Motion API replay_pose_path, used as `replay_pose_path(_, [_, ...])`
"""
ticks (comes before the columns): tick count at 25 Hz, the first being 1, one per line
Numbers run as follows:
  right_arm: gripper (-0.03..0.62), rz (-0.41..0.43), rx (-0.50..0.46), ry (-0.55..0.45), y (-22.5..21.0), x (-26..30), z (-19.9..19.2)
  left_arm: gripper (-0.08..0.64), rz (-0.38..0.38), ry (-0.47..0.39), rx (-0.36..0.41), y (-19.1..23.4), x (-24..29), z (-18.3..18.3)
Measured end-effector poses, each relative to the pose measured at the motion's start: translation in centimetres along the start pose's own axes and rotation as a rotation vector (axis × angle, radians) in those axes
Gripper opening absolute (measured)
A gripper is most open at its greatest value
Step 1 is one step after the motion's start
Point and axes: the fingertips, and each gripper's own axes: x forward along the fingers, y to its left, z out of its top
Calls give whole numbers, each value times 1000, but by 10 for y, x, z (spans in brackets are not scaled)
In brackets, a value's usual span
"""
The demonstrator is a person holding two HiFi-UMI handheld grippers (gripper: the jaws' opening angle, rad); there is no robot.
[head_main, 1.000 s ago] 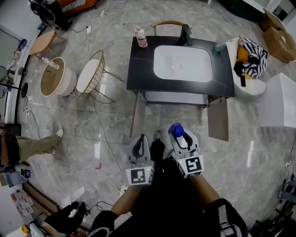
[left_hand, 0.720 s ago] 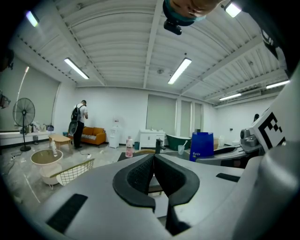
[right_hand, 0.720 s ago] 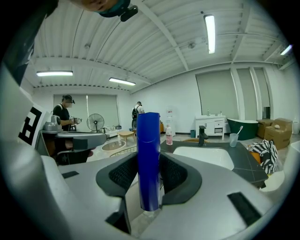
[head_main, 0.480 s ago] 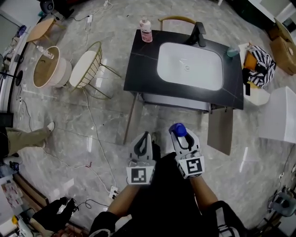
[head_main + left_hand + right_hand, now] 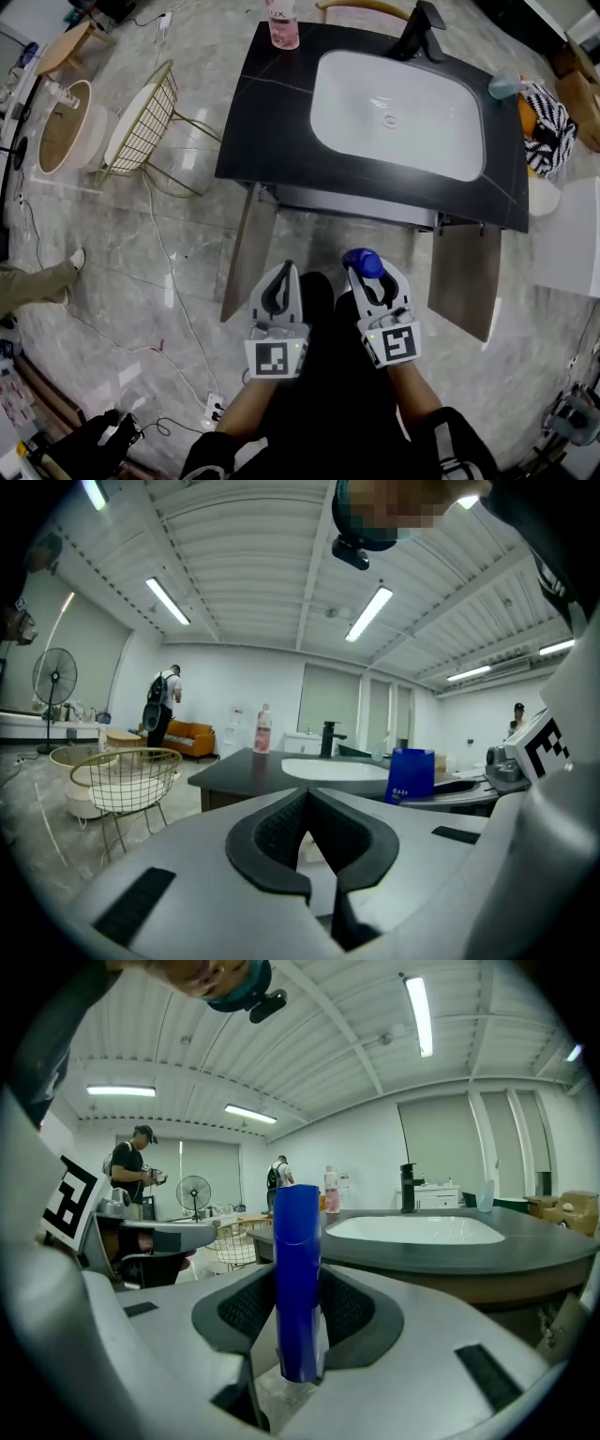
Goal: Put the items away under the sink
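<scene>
A: Head view, tools?
B: Both on the near side of the sink (image 5: 356, 89), side by side. L tool (image 5: 281, 274) is left of R tool (image 5: 368, 274). Blue bottle (image 5: 362, 262) stands upright in R tool, in front of the sink, not under it yet. Both cabinet doors (image 5: 246, 251) below the sink are open.
A: On the table (image 5: 262, 122)?
B: Pink bottle (image 5: 282, 22) at far-left corner from the sink, faucet (image 5: 422, 19) behind the sink.
A: L tool view?
B: Jaw tips together, nothing betw them. Sink ahead, blue bottle to the right of it.
A: R tool view?
B: Pads clamp the blue bottle on both sides, jaws partway apart round it. Sink ahead, right of the bottle.
</scene>
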Motion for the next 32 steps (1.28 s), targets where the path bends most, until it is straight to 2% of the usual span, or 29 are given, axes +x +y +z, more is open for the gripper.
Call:
replay_pose_path(9, [144, 9, 0, -17, -26, 49, -133, 15, 3, -9, 10, 27, 39, -143])
replay_pose_path(14, [146, 17, -13, -33, -27, 64, -192, 15, -20, -42, 28, 36, 40, -193])
replay_pose_path(21, [145, 9, -29, -53, -25, 72, -210, 15, -29, -96, 48, 43, 44, -203])
replay_pose_path(32, [144, -13, -79, -61, -36, 108, -228, 15, -38, -96, 41, 48, 46, -205])
